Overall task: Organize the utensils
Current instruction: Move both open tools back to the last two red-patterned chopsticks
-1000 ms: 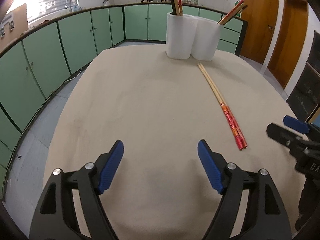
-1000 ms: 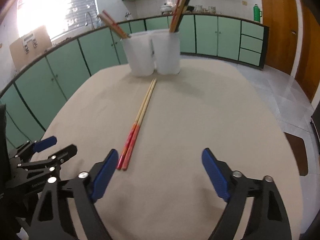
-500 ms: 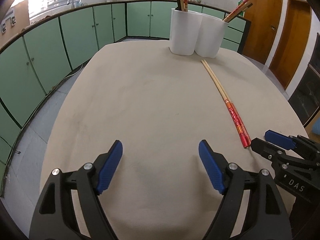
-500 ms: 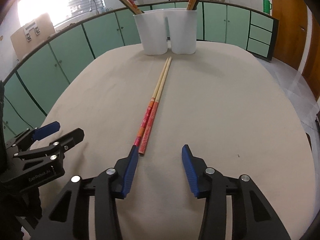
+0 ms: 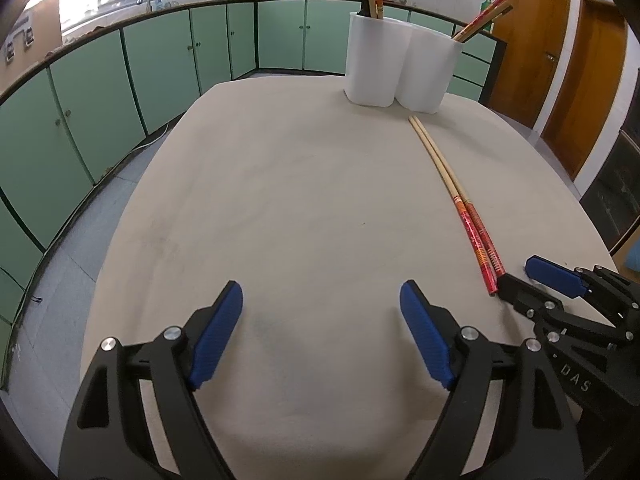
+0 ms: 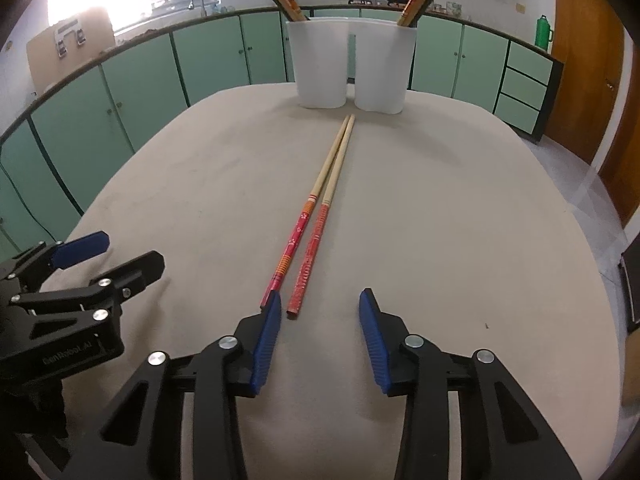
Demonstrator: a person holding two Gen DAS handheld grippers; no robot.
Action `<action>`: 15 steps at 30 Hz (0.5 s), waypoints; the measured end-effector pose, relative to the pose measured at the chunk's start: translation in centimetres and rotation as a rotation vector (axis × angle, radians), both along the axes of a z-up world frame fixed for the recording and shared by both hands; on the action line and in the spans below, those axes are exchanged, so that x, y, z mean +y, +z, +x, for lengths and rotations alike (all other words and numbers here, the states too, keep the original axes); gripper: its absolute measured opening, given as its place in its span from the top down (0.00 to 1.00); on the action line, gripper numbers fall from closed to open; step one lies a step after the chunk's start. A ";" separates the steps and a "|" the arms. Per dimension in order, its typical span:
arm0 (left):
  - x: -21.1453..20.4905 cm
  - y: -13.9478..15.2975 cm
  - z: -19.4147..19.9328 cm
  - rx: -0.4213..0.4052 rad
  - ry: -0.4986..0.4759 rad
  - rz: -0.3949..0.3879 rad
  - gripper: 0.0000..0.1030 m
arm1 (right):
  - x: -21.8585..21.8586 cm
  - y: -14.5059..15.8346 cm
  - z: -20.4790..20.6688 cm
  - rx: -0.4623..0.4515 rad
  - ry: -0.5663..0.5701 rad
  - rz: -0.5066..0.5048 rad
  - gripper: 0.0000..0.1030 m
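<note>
A pair of chopsticks (image 6: 320, 208) with red handles and pale tips lies on the beige table (image 6: 440, 220), pointing at two white holders (image 6: 348, 68) at the far edge that hold more chopsticks. My right gripper (image 6: 318, 312) is open, its fingertips just at the red handle ends, the left pad beside one stick. The chopsticks (image 5: 460, 200) and holders (image 5: 400, 68) also show in the left wrist view. My left gripper (image 5: 322, 304) is open and empty over bare table, left of the chopsticks. The right gripper (image 5: 532, 276) shows at that view's right edge.
Green cabinets (image 5: 120, 80) and a counter run around the room behind the table. Wooden doors (image 5: 580, 60) stand at the right. The left gripper (image 6: 92, 256) shows at the left of the right wrist view, near the table's edge.
My right gripper has moved forward to the chopsticks' red ends and narrowed its opening. The left gripper has barely moved and stays open.
</note>
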State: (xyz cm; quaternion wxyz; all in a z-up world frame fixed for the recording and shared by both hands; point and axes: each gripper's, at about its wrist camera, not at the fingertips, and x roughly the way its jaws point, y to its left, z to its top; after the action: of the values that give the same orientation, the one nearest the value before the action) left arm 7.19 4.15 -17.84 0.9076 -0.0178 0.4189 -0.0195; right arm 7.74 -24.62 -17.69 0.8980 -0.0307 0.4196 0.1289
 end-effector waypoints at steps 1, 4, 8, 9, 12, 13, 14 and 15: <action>-0.1 0.0 0.3 0.000 -0.001 -0.001 0.23 | -0.3 0.0 0.1 0.001 -0.009 0.004 0.62; -0.1 0.0 0.3 0.000 0.000 -0.001 0.23 | -0.6 0.0 0.2 0.000 -0.015 0.012 0.62; -0.1 -0.1 0.4 0.000 0.002 0.000 0.23 | -0.1 -0.1 0.3 0.002 -0.001 0.018 0.66; 0.0 -0.1 0.3 -0.001 0.002 0.001 0.23 | 0.2 -0.1 0.4 0.002 0.002 0.015 0.69; -0.1 -0.1 0.3 -0.001 0.001 0.005 0.23 | 0.4 -0.1 0.6 0.006 0.009 0.018 0.84; -0.2 -0.1 0.3 -0.001 0.000 0.008 0.23 | 0.4 -0.1 0.7 0.009 0.010 0.025 0.91; -0.2 -0.1 0.3 -0.001 -0.002 0.011 0.23 | 0.3 -0.2 0.7 0.012 0.012 0.034 0.93; -0.2 -0.1 0.3 -0.001 -0.004 0.013 0.23 | 0.2 -0.1 0.7 0.012 0.011 0.042 0.93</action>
State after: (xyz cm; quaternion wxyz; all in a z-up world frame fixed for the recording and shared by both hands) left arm 7.45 3.91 -17.97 0.9079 -0.0111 0.4187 -0.0183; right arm 8.47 -24.44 -17.83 0.8951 -0.0135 0.4222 0.1429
